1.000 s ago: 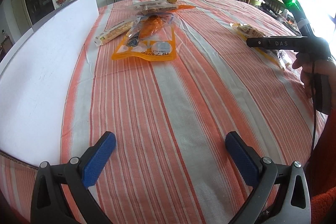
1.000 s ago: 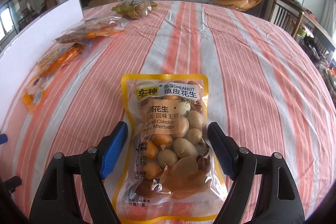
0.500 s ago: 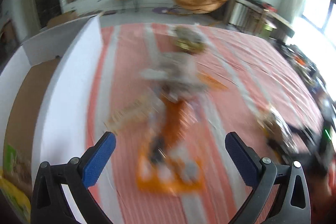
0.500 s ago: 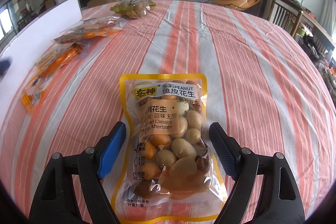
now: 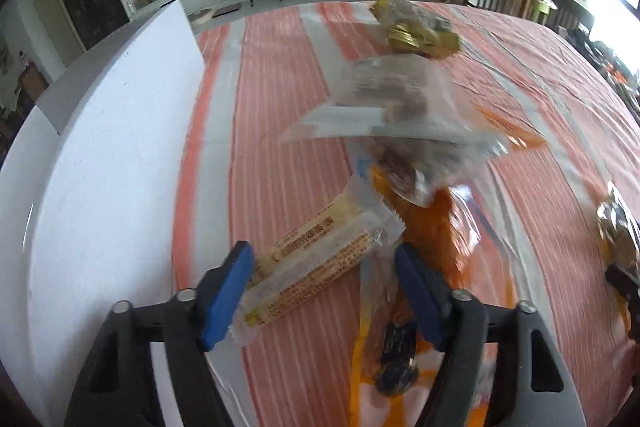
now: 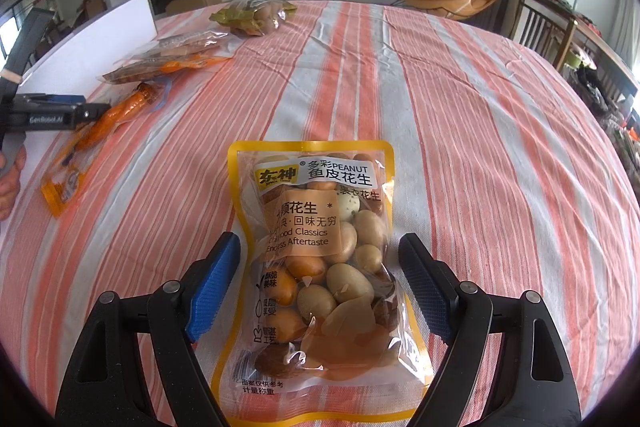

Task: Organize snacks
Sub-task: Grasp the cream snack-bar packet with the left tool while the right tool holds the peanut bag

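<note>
clear yellow-edged peanut pouch (image 6: 316,267), lumpy with coated nuts, lies flat on the striped cloth surface (image 6: 460,131) between the right tongs (image 6: 320,279), spread wide, not touching. left tongs (image 5: 320,283) have just been closing around a crinkly long wafer bar wrapper (image 5: 316,263), contact unclear.

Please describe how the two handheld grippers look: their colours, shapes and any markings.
Both are alike. The left gripper and the right gripper have black plastic arms with triangular cut-outs and silver pivot pins. The fingers carry blue textured pads. Seen from the side in the right wrist view, the left gripper bears white lettering, too small to read surely.
</note>
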The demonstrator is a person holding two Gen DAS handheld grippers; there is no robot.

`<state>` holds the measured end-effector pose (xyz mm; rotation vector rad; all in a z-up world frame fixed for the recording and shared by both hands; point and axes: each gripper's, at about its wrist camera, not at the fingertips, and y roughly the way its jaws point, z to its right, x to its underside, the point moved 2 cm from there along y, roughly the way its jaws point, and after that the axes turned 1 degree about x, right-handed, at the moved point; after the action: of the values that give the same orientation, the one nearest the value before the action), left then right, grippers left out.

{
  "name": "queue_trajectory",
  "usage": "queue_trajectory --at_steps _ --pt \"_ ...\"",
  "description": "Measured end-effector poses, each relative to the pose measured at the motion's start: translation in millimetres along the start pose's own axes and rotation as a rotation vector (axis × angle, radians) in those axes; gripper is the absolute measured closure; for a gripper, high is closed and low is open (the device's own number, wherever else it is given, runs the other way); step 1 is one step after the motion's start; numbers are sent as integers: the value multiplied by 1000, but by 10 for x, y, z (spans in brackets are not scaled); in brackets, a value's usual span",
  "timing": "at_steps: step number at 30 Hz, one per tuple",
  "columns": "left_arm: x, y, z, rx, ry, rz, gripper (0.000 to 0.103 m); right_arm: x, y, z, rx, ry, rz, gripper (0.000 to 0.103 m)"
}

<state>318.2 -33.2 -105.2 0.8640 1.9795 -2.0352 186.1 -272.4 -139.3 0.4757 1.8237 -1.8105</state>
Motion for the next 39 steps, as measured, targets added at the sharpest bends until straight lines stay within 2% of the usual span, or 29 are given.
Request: queue_trajectory --at_steps 1,3,5,9,10,11,13,15,17,19,20,22,26,28,31,36,39 --pt "14 -17 28 -4 8 -3 50 0 1 -1 0 0 0 19" --pt "135 -120 100 6 16 -12 57 1 -1 1 0 0 0 19" --pt "262 -218 165 38 10 -10 57 4 -5 4 0 0 0 19" --pt "580 -409 411 45 30 -8 56 2 0 0 0 0 0 19" --pt "701 -394 473 115 7 -53 54 1 2 -1 1 0 0 19" --pt "772 -437 511 133 -11 -37 53 2 0 0 1 0 0 19" --pt "873 -521 616 132 15 -45 49 2 3 -1 1 0 0 19" --pt "902 -652 642 179 24 -47 49 2 2 -1 1 0 1 19" --pt "867 -790 573 229 13 -29 40 4 -4 4 0 0 0 19" --pt "767 -941 446 264 -10 -1 17 1 3 -1 0 0 0 19" --pt "685 -1014 368 275 -18 15 15 5 -2 4 0 0 0 19" --pt "547 -1042 279 251 1 16 11 3 0 2 0 0 0 19" --pt "385 -736 268 149 73 -66 11 1 3 1 0 1 0 19" --pt "346 -519 262 105 66 -97 12 1 3 1 0 1 1 19" --pt "332 -320 178 59 4 -106 17 3 0 4 -1 1 1 19" --pt "370 -143 -37 118 -146 -104 18 3 2 4 0 1 1 19" --pt "429 -135 -49 147 -164 -71 15 4 1 4 0 1 1 19"
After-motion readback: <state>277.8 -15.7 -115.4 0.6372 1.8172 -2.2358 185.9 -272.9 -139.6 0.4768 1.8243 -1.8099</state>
